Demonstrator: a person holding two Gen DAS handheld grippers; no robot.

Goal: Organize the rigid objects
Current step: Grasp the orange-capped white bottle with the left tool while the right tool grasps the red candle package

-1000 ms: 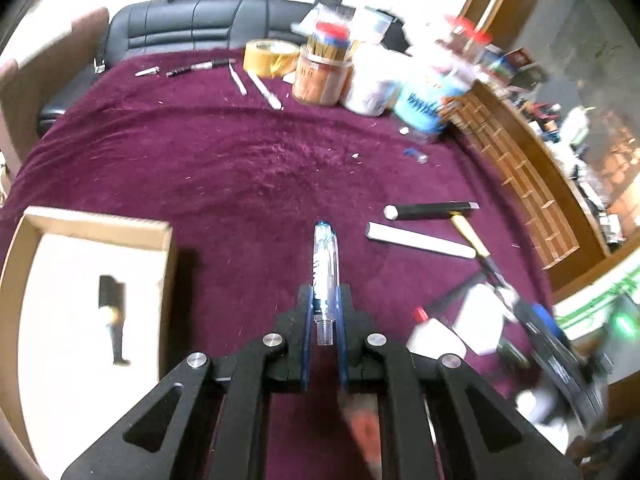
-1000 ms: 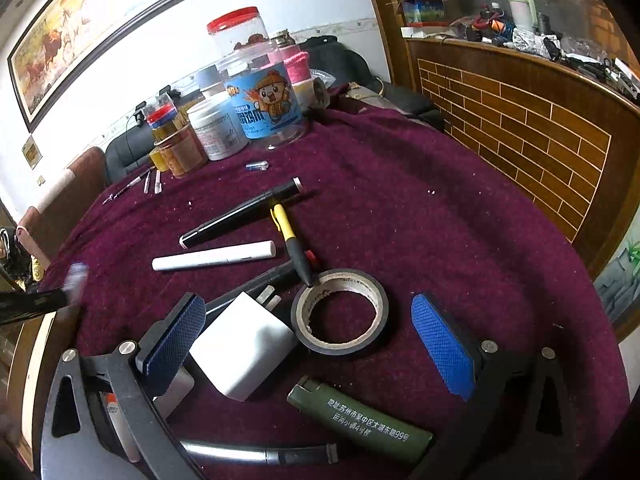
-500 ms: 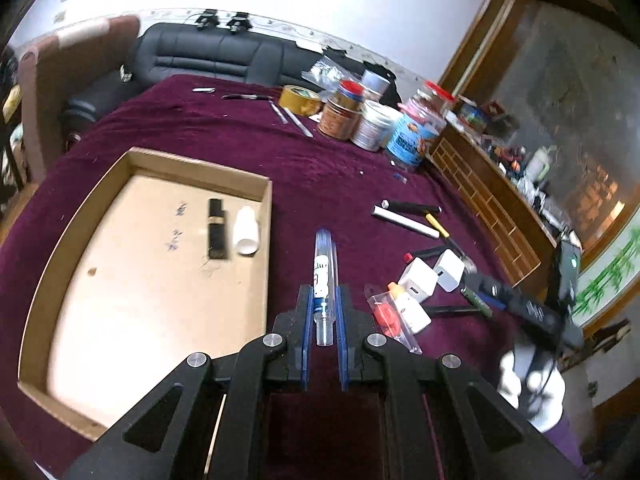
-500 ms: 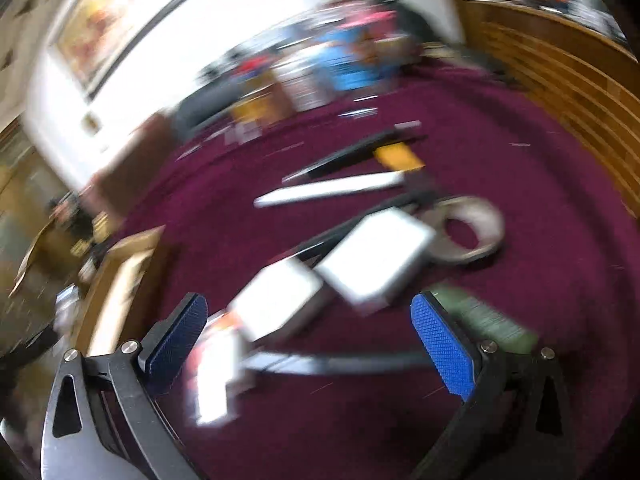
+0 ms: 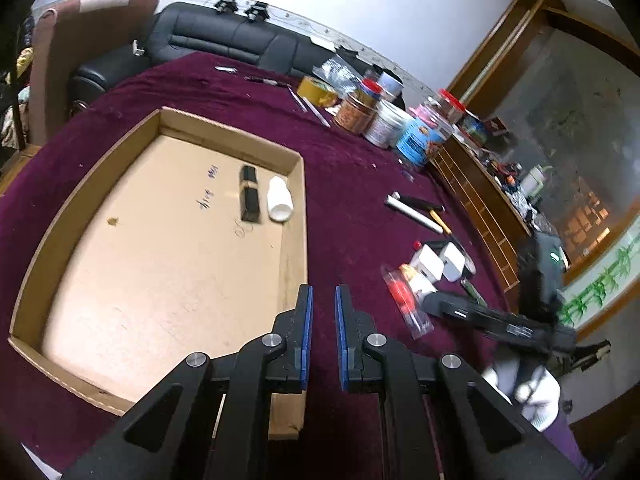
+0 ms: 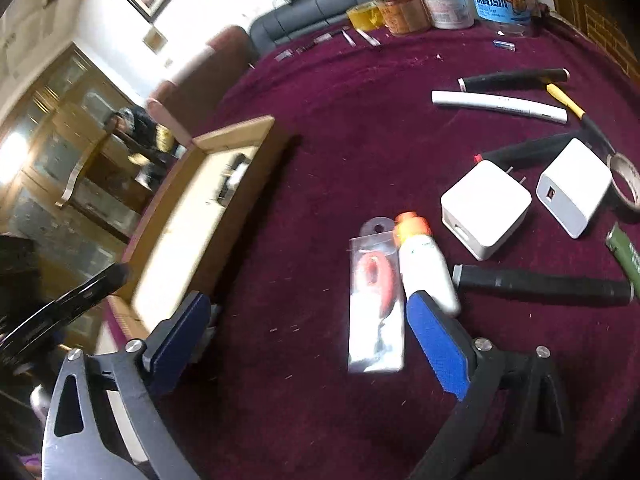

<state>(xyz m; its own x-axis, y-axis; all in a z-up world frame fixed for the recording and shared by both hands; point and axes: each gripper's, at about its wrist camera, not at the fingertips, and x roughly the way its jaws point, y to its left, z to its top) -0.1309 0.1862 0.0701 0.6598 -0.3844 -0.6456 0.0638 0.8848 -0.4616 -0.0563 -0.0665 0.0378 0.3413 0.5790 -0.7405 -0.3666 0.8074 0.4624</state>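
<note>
Clear packet point(image 6: 374, 300) lying lengthwise between jaws of right hand-held gripper point(image 6: 308, 332) — nearer one, closing, pads not touching yet. Left hand-held gripper point(image 5: 322, 336) near-shut, empty — over box point(image 5: 298, 184) edge.

We see an evenly lit indoor scene, curved and darkened at the fisheye edges. In the right wrist view the cardboard tray point(image 6: 208, 216) is motion-blurred, with white glare on the wall behind.

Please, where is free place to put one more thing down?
Most of the cardboard box floor is bare, nearer than the black bar and white bottle by its far right wall. The purple cloth between box and white chargers is free too. Around the chargers it is crowded.
</note>
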